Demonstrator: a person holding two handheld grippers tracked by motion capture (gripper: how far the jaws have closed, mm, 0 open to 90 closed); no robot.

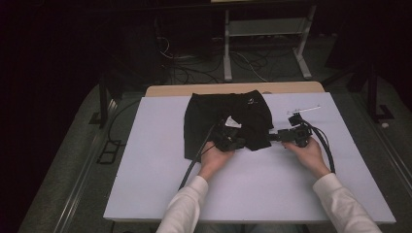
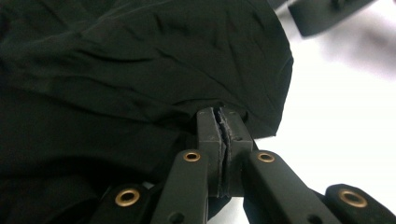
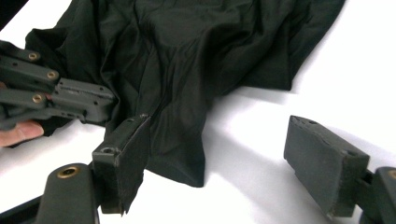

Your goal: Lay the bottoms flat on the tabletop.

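A black garment [image 1: 228, 124] lies crumpled on the white table [image 1: 145, 160], spreading away from both grippers. The left gripper [image 2: 223, 135] has its jaws pressed together, pinching a fold at the garment's near edge. Just beside it, the right gripper [image 3: 224, 158] stands with its jaws wide apart, one pad touching the cloth's hanging corner, gripping nothing.

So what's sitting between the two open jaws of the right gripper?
A corner of the black garment hangs into the gap beside one jaw; the rest is bare white table, as the right gripper view shows. The right gripper grips nothing.
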